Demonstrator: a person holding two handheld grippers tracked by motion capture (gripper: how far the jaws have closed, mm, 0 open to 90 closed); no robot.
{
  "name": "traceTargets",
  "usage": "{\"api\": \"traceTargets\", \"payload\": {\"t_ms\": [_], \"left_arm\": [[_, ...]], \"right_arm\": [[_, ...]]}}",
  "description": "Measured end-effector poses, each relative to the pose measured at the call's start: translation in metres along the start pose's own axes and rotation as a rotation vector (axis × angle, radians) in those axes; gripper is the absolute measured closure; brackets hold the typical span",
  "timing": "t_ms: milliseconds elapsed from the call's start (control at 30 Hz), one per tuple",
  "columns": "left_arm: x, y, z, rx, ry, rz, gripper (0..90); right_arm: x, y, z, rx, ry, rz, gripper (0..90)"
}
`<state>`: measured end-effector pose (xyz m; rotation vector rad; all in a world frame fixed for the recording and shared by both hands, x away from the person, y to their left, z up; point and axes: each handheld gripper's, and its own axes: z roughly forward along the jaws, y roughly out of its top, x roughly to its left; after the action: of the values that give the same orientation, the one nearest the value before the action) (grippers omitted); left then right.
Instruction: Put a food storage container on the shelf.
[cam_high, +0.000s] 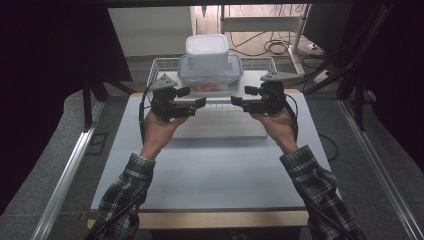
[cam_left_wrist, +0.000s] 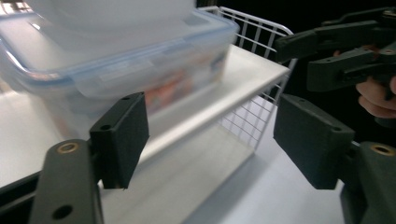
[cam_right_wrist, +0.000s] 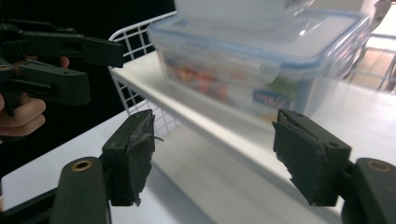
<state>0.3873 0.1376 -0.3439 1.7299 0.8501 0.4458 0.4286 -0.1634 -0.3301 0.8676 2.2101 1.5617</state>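
Two grippers are held above the counter (cam_high: 210, 165), tips turned toward each other. The left gripper (cam_high: 192, 106) sits at 10 o'clock of the counter's centre, the right gripper (cam_high: 245, 102) at 2 o'clock. Both sets of fingers are spread open and hold nothing, as seen in each gripper view.

A clear box (cam_high: 210, 75) with a blue-rimmed lid rests on a white shelf (cam_high: 220, 131) inside a wire basket (cam_high: 160, 65) at 12 o'clock, the far edge of the counter. A smaller white tub (cam_high: 207, 50) is stacked on the box lid.

The box lies beyond and above both sets of fingers, not between them and not touched. In the left gripper view the box (cam_left_wrist: 121, 60) is at 11 o'clock of the gap; in the right gripper view the box (cam_right_wrist: 261, 60) is at 1 o'clock. Coloured contents are visible through the box wall but blurred.
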Motion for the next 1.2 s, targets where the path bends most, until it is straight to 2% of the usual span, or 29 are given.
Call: {"api": "traceTargets", "payload": {"t_ms": [133,367,500,667,800,900,1067,1133,1200], "left_arm": [[-0.009,-0.011,-0.005,0.012,-0.012,0.021,19.1],[-0.018,-0.031,-0.01,0.041,-0.022,0.026,12.6],[-0.024,-0.047,-0.014,0.066,-0.023,0.026,9.1],[-0.032,-0.078,-0.02,0.101,-0.009,0.035,3.7],[-0.037,-0.108,-0.024,0.136,0.012,0.039,2.3],[-0.039,-0.126,-0.028,0.13,0.023,0.045,1.6],[-0.04,-0.16,-0.034,0.151,0.045,0.058,0.0],[-0.04,-0.175,-0.034,0.186,0.054,0.06,0.0],[-0.041,-0.191,-0.031,0.25,0.071,0.095,0.7]], "right_arm": [[0.005,-0.008,-0.003,0.019,0.008,-0.022,25.3],[0.017,-0.023,-0.009,0.025,0.028,-0.04,18.0],[0.022,-0.034,-0.012,0.037,0.034,-0.045,14.0],[0.026,-0.065,-0.014,0.084,0.043,-0.041,7.7],[0.026,-0.092,-0.016,0.124,0.027,-0.042,5.0],[0.025,-0.108,-0.019,0.138,0.031,-0.026,3.6],[0.027,-0.137,-0.027,0.156,0.012,-0.022,1.2],[0.028,-0.152,-0.031,0.169,0.004,-0.019,1.2],[0.029,-0.168,-0.032,0.183,0.004,-0.007,1.2]]}}
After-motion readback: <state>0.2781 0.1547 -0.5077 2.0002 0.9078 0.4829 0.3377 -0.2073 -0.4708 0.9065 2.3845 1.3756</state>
